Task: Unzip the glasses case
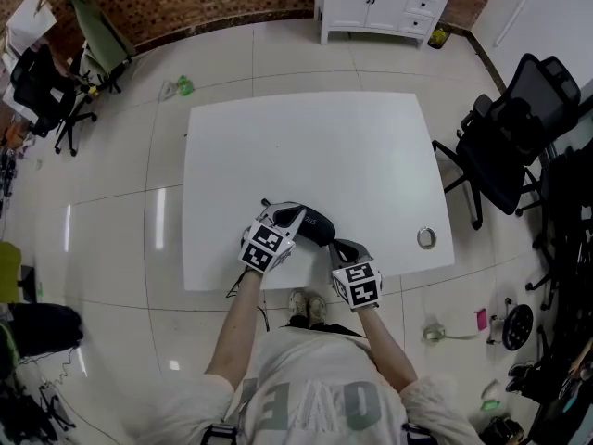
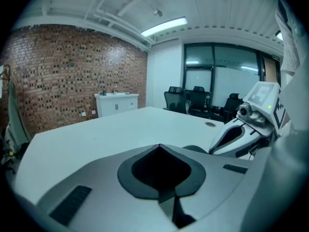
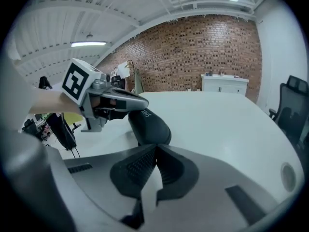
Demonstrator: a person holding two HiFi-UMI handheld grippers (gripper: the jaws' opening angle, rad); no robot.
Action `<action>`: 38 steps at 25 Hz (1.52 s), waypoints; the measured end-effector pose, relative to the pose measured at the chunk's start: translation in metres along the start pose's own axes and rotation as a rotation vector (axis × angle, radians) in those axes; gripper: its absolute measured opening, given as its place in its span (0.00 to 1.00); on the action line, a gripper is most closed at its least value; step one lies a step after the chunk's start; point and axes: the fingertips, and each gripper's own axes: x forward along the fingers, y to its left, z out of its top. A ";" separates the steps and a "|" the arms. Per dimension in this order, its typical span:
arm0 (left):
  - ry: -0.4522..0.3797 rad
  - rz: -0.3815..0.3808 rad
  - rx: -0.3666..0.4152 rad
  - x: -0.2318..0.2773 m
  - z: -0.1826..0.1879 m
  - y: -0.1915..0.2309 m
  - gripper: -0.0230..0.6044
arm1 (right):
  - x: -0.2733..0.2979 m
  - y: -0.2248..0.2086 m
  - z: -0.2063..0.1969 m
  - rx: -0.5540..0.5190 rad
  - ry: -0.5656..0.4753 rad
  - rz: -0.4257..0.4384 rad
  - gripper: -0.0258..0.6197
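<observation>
The black glasses case [image 1: 313, 226] lies zipped near the front edge of the white table [image 1: 306, 137]. My left gripper [image 1: 293, 215] is shut and its tips rest over the case's left end. In the right gripper view the left gripper [image 3: 144, 102] hangs just above the case [image 3: 149, 124]. My right gripper [image 1: 341, 246] is shut, with nothing between its jaws, just short of the case's right end. The right gripper view has its own closed tips [image 3: 155, 147] right before the case. Below the left gripper's own closed tips [image 2: 159, 146] the case is almost wholly hidden.
A small metal ring [image 1: 426, 238] lies near the table's right front corner. Black office chairs [image 1: 510, 146] stand to the right. A white cabinet [image 1: 384, 3] stands by the brick wall at the back, and another chair [image 1: 42, 91] is at far left.
</observation>
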 end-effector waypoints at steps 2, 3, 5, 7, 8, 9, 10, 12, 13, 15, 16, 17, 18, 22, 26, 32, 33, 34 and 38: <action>-0.003 0.024 0.002 -0.006 -0.001 0.001 0.04 | 0.001 -0.003 0.005 -0.077 0.000 -0.004 0.04; -0.007 0.034 -0.002 -0.006 -0.002 0.002 0.04 | 0.001 -0.002 0.004 -0.124 0.009 0.006 0.04; -0.001 0.047 -0.008 -0.002 -0.002 0.002 0.04 | -0.001 0.007 -0.005 -0.186 0.043 0.050 0.04; 0.015 0.057 -0.009 0.000 -0.002 0.004 0.04 | -0.003 0.018 -0.014 -0.169 0.070 0.088 0.04; 0.021 0.059 -0.014 0.001 -0.002 0.004 0.04 | -0.002 0.022 -0.017 -0.152 0.088 0.089 0.09; 0.026 0.058 -0.022 0.001 -0.003 0.005 0.04 | 0.002 0.024 -0.019 -0.147 0.112 0.078 0.17; 0.032 0.057 -0.031 0.002 -0.003 0.006 0.04 | 0.007 0.024 -0.020 -0.155 0.140 0.054 0.21; 0.048 0.055 -0.045 0.003 -0.004 0.006 0.04 | 0.016 0.020 -0.020 -0.185 0.181 -0.015 0.22; 0.055 0.054 -0.051 0.004 -0.004 0.006 0.04 | 0.018 0.017 -0.019 -0.189 0.190 -0.045 0.22; 0.064 0.051 -0.065 0.004 -0.005 0.007 0.04 | 0.021 0.014 -0.018 -0.161 0.202 -0.085 0.22; 0.065 0.053 -0.070 0.004 -0.005 0.007 0.04 | 0.022 0.013 -0.018 -0.135 0.207 -0.100 0.22; 0.063 0.057 -0.073 0.004 -0.005 0.008 0.04 | 0.023 0.013 -0.017 -0.109 0.211 -0.113 0.22; 0.060 0.062 -0.072 0.004 -0.005 0.008 0.04 | 0.023 0.013 -0.017 -0.090 0.215 -0.123 0.22; 0.049 0.065 -0.081 0.003 -0.005 0.008 0.04 | 0.022 0.013 -0.017 -0.054 0.201 -0.140 0.13; 0.032 0.063 -0.102 0.004 -0.004 0.007 0.04 | 0.021 0.012 -0.019 -0.067 0.190 -0.146 0.04; 0.063 0.035 -0.077 -0.007 0.010 -0.016 0.04 | 0.024 0.023 -0.018 -0.102 0.190 -0.105 0.04; 0.072 0.006 -0.090 -0.002 0.012 -0.027 0.04 | 0.024 0.025 -0.019 -0.115 0.192 -0.097 0.04; 0.076 -0.022 -0.095 0.004 0.014 -0.038 0.04 | 0.023 0.027 -0.020 -0.125 0.194 -0.087 0.04; 0.121 -0.073 -0.075 0.021 0.004 -0.061 0.04 | 0.021 0.038 -0.023 -0.145 0.195 -0.057 0.04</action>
